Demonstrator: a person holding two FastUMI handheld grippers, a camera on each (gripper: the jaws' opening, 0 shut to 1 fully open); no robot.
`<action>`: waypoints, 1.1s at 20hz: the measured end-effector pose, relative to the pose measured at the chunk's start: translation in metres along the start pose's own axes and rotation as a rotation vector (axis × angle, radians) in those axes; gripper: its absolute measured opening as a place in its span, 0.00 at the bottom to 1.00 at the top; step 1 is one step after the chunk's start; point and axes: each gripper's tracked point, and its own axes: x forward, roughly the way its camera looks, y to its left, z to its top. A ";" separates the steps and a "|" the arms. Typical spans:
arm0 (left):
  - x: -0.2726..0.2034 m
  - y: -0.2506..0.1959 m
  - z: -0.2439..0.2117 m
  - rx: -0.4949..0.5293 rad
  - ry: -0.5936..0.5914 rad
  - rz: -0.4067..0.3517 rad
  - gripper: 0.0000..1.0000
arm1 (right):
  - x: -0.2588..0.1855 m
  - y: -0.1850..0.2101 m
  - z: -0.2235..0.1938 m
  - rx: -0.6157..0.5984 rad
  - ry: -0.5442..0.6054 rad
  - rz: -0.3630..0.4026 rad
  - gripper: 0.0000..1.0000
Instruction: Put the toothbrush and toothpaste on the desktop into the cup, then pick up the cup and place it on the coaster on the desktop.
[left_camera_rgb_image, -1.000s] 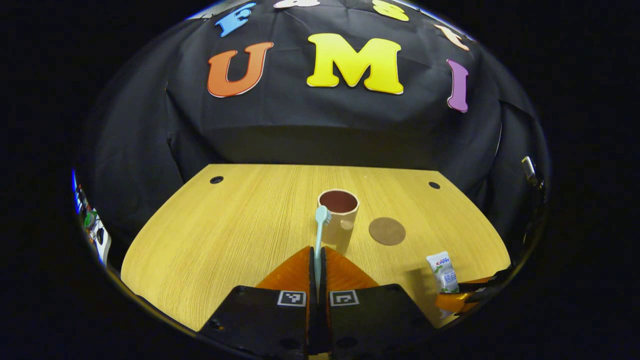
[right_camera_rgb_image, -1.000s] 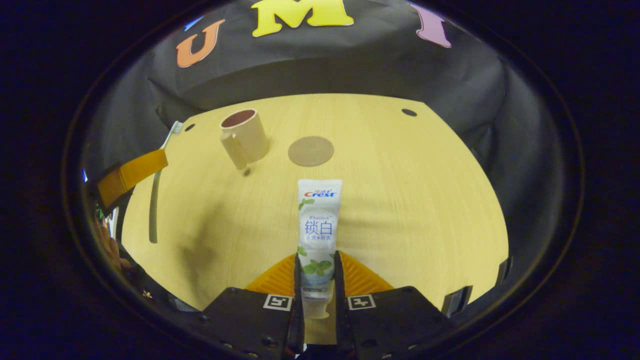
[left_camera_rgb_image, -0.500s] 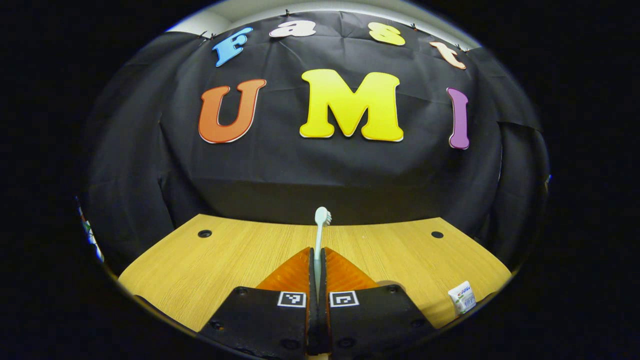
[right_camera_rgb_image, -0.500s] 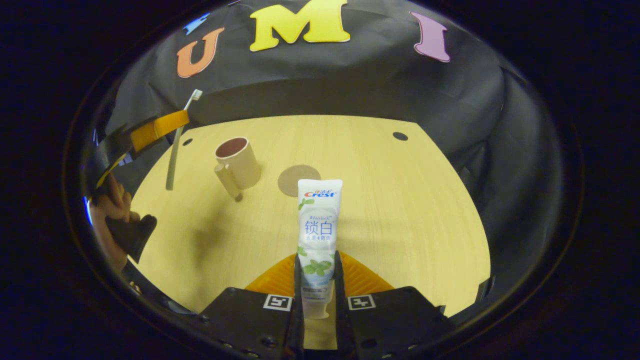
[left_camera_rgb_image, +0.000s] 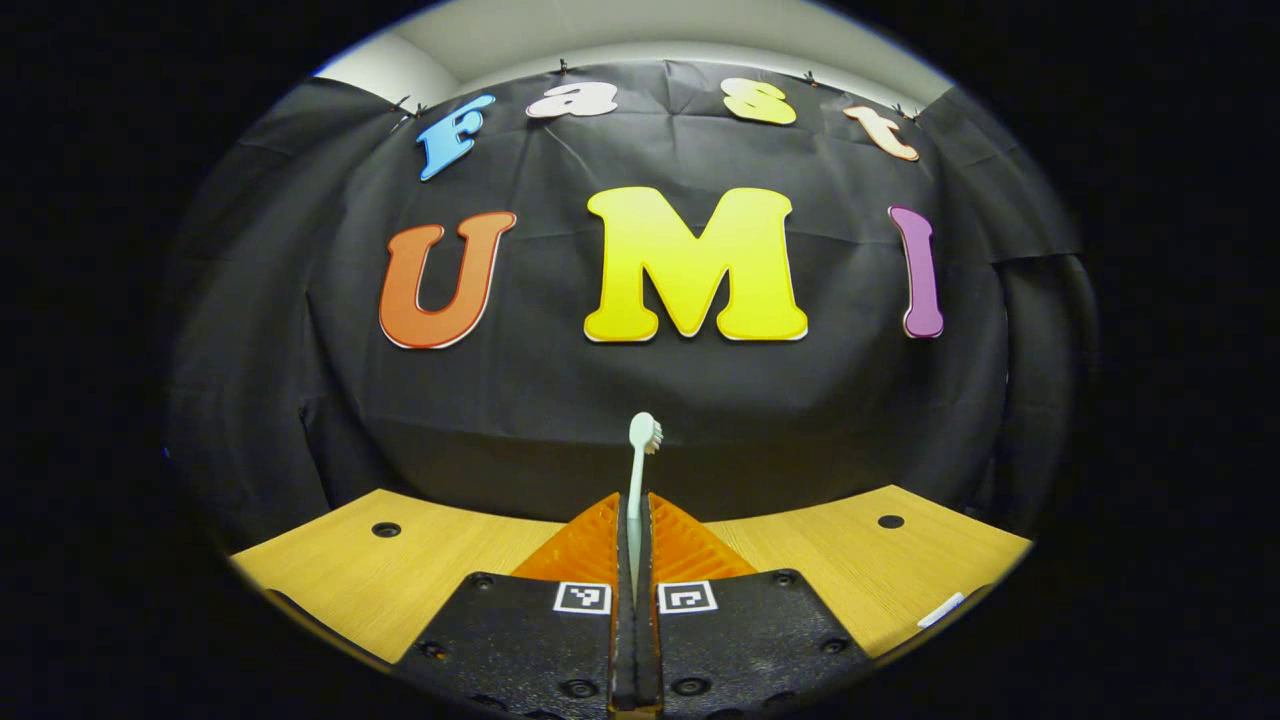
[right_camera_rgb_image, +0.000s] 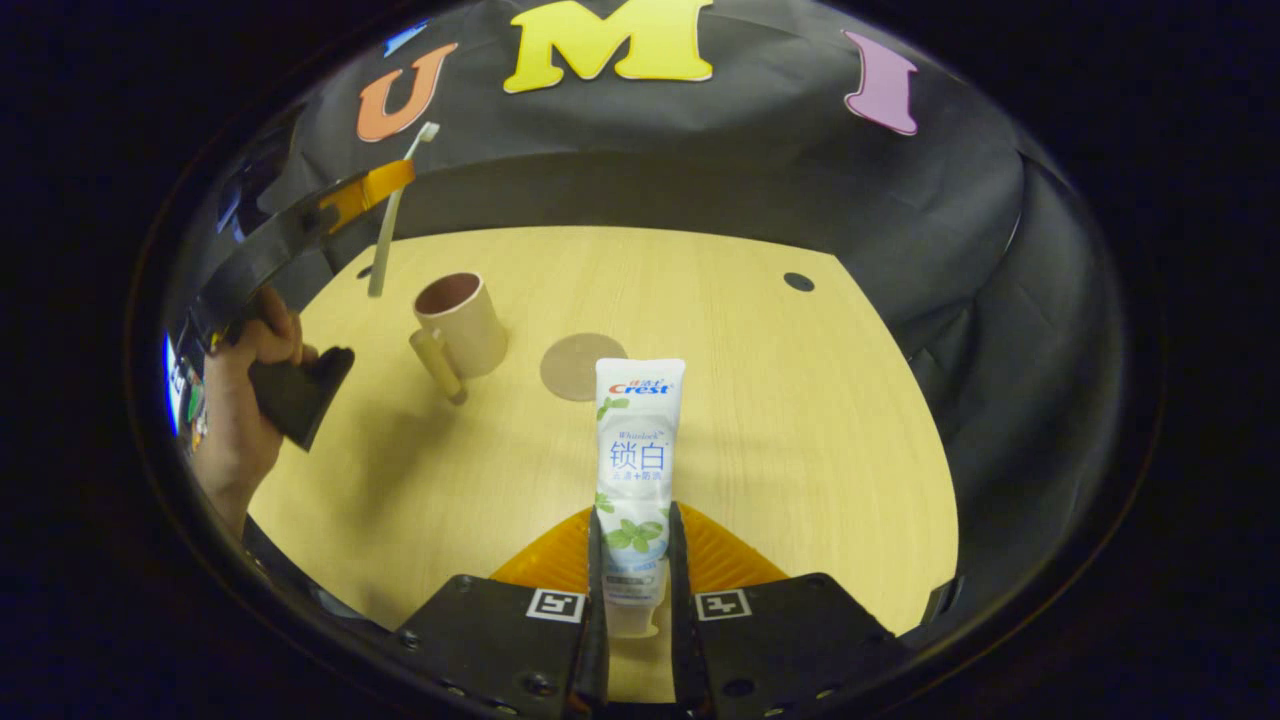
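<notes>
My left gripper (left_camera_rgb_image: 635, 508) is shut on a pale toothbrush (left_camera_rgb_image: 644, 434), whose head points up and away toward the booth wall. In the right gripper view that left gripper (right_camera_rgb_image: 372, 189) hangs high above the table, up and left of the cup, with the toothbrush (right_camera_rgb_image: 390, 228) slanting through it, head uppermost. My right gripper (right_camera_rgb_image: 635, 518) is shut on a white toothpaste tube (right_camera_rgb_image: 640, 440), held above the wooden table (right_camera_rgb_image: 780, 420) with its flat end forward. A beige cup (right_camera_rgb_image: 460, 320) with a handle stands upright at the left. A round brown coaster (right_camera_rgb_image: 578, 366) lies just right of it.
A person's hand (right_camera_rgb_image: 238, 400) grips the left gripper's handle at the left edge. The table has small dark holes (right_camera_rgb_image: 798, 282) near its back corners, also seen as a hole (left_camera_rgb_image: 384, 529) in the left gripper view. The black cloth wall stands right behind the table.
The left gripper has risen and tilted up with the toothbrush, so the cup has dropped out of its view. The right gripper has lifted slightly with the toothpaste.
</notes>
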 end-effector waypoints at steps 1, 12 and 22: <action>0.002 0.000 0.002 0.006 -0.020 0.001 0.03 | 0.002 0.001 -0.003 -0.001 0.013 -0.004 0.25; 0.021 -0.022 0.000 0.121 -0.152 -0.040 0.03 | 0.010 0.011 -0.023 -0.058 0.101 -0.004 0.25; 0.029 -0.033 -0.023 0.126 -0.135 -0.062 0.03 | 0.006 0.010 -0.027 -0.043 0.140 -0.016 0.25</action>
